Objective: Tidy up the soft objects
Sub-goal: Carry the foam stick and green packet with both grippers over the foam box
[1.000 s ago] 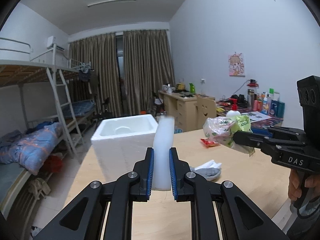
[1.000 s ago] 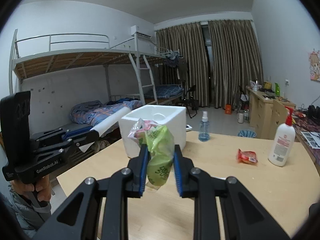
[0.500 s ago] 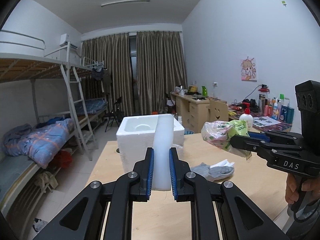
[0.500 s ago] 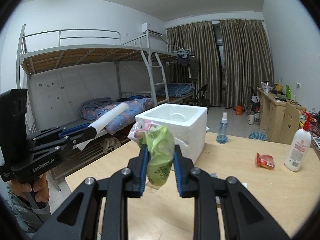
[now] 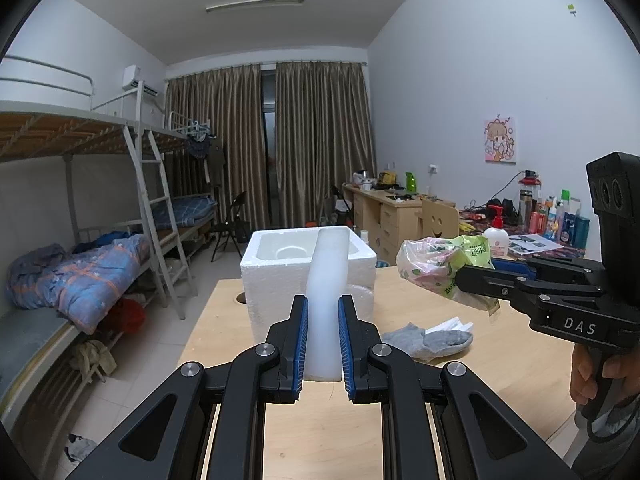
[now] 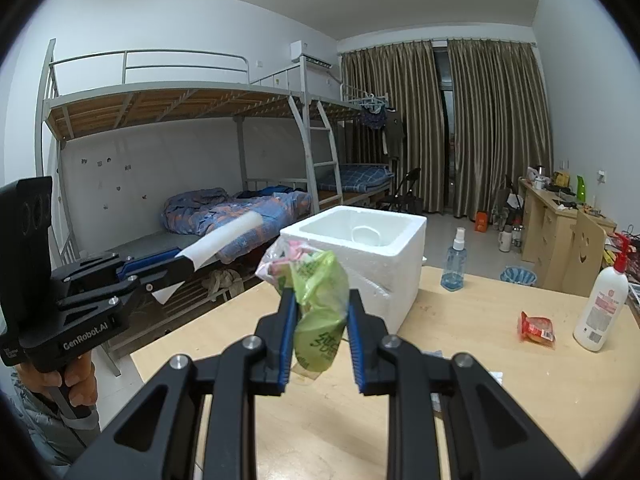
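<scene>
**Both claws loaded, foam box ahead**

Left gripper (image 5: 323, 344): narrow, blue pads pressed on a white foam strip (image 5: 326, 296) that stands up and forward between them. Same strip (image 6: 224, 240) seen from the right wrist, sticking out past the left gripper (image 6: 176, 270) at that view's left edge, a hand (image 6: 76, 376) on the grip below.

Right gripper (image 6: 320, 332): partly closed, clamped on a crumpled green-and-pink plastic bag (image 6: 316, 300), most of it bulging above and ahead of the pads. From the left wrist, the same bag (image 5: 444, 260) carried at the tip of the right gripper (image 5: 476, 276), off to the right and above the tabletop.

Straight ahead of both claws: open white foam box (image 5: 308, 276) on the wooden table (image 5: 500, 360), top facing up. Just right of the left claw, on the table: grey sock (image 5: 424, 338) over white paper. Ahead-right of the right claw: red snack packet (image 6: 536, 328), white pump bottle (image 6: 602, 308), clear spray bottle (image 6: 456, 264).
</scene>
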The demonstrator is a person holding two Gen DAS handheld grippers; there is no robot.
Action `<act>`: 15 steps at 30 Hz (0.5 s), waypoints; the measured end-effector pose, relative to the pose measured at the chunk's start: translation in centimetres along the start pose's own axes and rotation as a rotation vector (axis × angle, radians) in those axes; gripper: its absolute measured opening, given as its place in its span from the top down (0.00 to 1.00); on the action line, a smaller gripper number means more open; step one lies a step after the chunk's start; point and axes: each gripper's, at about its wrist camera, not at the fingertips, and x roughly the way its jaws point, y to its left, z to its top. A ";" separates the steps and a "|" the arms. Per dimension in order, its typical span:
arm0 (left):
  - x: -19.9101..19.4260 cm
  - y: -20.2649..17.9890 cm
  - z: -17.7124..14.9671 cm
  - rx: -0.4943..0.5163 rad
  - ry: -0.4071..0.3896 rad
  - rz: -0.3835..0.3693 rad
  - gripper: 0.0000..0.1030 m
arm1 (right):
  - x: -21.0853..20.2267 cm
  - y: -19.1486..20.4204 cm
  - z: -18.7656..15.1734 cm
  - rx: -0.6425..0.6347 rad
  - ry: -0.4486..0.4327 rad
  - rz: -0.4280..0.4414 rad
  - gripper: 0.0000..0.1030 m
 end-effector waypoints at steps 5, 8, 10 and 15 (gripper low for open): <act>0.3 -0.3 0.0 0.000 -0.001 -0.004 0.84 | 0.1 0.3 0.2 -0.008 0.004 -0.009 0.73; 0.5 -0.4 0.1 0.000 0.000 -0.006 0.84 | 0.2 0.3 0.5 -0.009 0.006 -0.013 0.73; 0.7 -0.4 0.1 0.001 0.002 -0.008 0.84 | 0.5 0.3 0.8 -0.009 0.009 -0.016 0.73; 1.6 -0.1 0.6 -0.001 0.008 -0.010 0.84 | 1.4 -0.1 1.7 -0.005 0.016 -0.019 0.73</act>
